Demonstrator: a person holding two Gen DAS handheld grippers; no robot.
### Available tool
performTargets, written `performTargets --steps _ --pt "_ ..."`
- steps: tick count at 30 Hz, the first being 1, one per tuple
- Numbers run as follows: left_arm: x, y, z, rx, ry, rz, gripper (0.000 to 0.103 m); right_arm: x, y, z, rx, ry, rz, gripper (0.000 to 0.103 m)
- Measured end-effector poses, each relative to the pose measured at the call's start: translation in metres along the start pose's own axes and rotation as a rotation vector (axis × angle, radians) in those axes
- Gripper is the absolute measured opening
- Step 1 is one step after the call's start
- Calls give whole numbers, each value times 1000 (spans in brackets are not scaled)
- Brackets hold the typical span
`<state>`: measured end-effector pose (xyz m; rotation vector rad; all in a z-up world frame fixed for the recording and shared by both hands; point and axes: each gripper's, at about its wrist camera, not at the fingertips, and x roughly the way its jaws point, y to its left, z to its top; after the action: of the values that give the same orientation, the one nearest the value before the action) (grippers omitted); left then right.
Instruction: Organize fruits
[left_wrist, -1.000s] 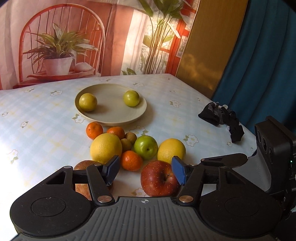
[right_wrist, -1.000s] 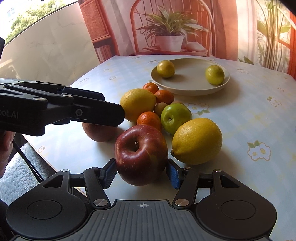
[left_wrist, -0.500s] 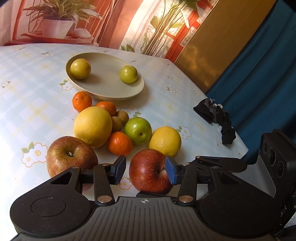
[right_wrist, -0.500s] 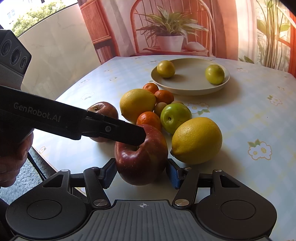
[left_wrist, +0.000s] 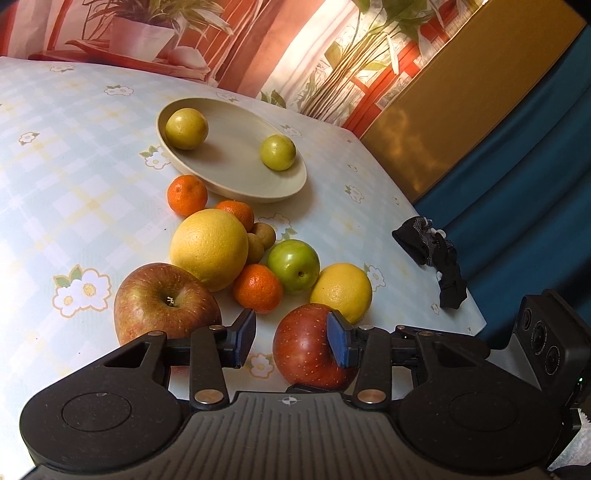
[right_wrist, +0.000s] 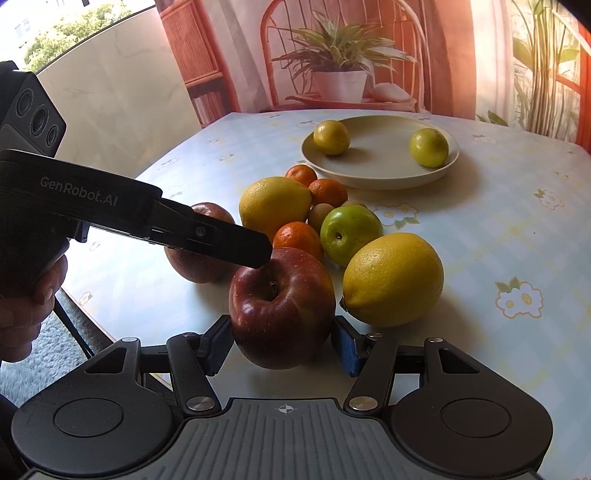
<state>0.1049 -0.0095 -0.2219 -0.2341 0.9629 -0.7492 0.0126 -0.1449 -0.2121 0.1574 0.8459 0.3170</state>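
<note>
A dark red apple (right_wrist: 282, 308) (left_wrist: 310, 347) stands near the table's front edge. My right gripper (right_wrist: 282, 345) is open, a blue pad on each side of it, close to its skin. My left gripper (left_wrist: 291, 338) is open above the apple; its right pad (left_wrist: 338, 341) lies over the fruit's top. A second, paler apple (left_wrist: 164, 302), two large yellow citrus (left_wrist: 208, 249) (left_wrist: 341, 291), a green apple (left_wrist: 293, 266), tangerines (left_wrist: 257, 288) and small brown fruits lie clustered. A beige plate (left_wrist: 258, 184) holds two yellow-green fruits (left_wrist: 186, 128) (left_wrist: 277, 152).
The table (left_wrist: 55, 155) has a pale checked cloth with flowers. A black glove (left_wrist: 432, 254) lies at its right edge, by a blue curtain. In the right wrist view the left gripper's arm (right_wrist: 129, 214) crosses over the paler apple.
My left gripper has swung left and risen, tilting down over the fruit; the paler apple came into its view. Its fingers now sit above the red apple. My right gripper has stayed still.
</note>
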Motion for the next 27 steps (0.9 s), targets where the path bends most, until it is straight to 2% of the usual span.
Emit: performTargets --steps 11,21,27 --pt "10 -7 -6 65 22 -9 45 -3 -1 -2 -11 0 -13 53" --pt "10 -5 -7 56 17 -24 41 -6 0 -3 -29 -22 -22 52" --pt "1 -3 -2 32 -13 -55 39 -14 1 0 -34 -76 1 52"
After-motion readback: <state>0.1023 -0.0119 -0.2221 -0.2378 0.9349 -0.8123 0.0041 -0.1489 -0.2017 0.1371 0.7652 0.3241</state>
